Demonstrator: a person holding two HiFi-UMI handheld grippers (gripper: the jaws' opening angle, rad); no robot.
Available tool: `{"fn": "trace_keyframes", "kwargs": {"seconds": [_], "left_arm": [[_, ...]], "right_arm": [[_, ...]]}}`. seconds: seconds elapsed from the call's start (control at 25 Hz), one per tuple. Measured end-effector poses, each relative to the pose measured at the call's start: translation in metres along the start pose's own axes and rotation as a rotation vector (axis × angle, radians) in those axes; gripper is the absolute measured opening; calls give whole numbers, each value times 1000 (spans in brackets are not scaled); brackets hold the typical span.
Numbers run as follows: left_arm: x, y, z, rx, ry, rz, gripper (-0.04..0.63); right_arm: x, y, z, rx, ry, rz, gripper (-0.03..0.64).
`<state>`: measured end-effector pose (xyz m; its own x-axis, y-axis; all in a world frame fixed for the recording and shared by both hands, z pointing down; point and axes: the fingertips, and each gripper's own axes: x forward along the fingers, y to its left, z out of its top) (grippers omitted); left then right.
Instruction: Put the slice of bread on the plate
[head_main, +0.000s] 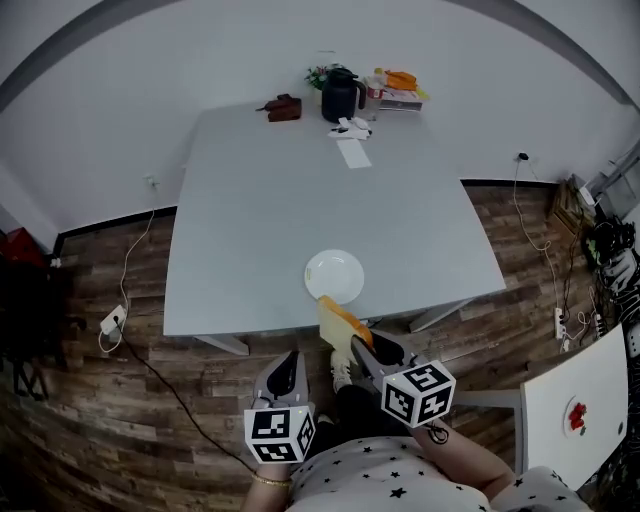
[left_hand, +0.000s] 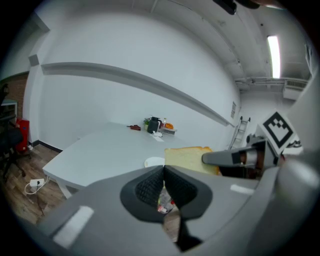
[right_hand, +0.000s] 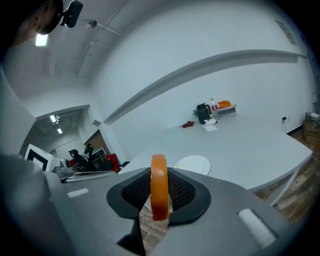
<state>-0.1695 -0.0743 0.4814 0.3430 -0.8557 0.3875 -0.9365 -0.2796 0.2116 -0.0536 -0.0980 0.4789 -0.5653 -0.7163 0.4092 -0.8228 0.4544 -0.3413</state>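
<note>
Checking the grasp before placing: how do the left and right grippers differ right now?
The right gripper is shut on the slice of bread, held on edge; the left gripper is shut on nothing. The right gripper reaches nearer the plate than the left gripper. Both point toward the table.

Counts taken from the head view. One counter (head_main: 260, 230). One plate (head_main: 333, 266), white. One slice of bread (head_main: 338, 318). Two tools: left tool (head_main: 289, 358) and right tool (head_main: 352, 340). Two marker cubes, one per tool. At the far end of the counter: one black jug (head_main: 341, 95); one brown item (head_main: 284, 108), kind unclear; one white paper strip (head_main: 353, 153); one green plant (head_main: 318, 75); one orange item (head_main: 400, 80), lying on a flat stack whose layers are too small to count. On the floor (head_main: 200, 400): one white power strip (head_main: 110, 320). At the right edge: one second white counter (head_main: 560, 390), bearing one red item (head_main: 577, 417).
</note>
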Motion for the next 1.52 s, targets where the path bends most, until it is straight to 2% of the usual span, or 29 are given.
{"fn": "trace_keyframes", "kwargs": {"seconds": [0.24, 0.52, 0.84, 1.08, 1.32, 1.52], "left_arm": [[38, 24, 20, -25, -24, 19, 9], [93, 40, 63, -1, -66, 66, 8], [148, 41, 89, 23, -54, 79, 9], [177, 40, 92, 27, -40, 78, 8], [199, 35, 96, 28, -36, 66, 8], [215, 29, 96, 26, -28, 51, 8]], "right_arm": [[68, -37, 31, 8, 56, 17, 87], [127, -49, 39, 70, 191, 153, 87], [157, -79, 51, 3, 274, 179, 92], [170, -110, 52, -103, 304, 117, 140], [179, -139, 53, -127, 315, 50, 164], [183, -143, 69, -128, 273, 57, 162]]}}
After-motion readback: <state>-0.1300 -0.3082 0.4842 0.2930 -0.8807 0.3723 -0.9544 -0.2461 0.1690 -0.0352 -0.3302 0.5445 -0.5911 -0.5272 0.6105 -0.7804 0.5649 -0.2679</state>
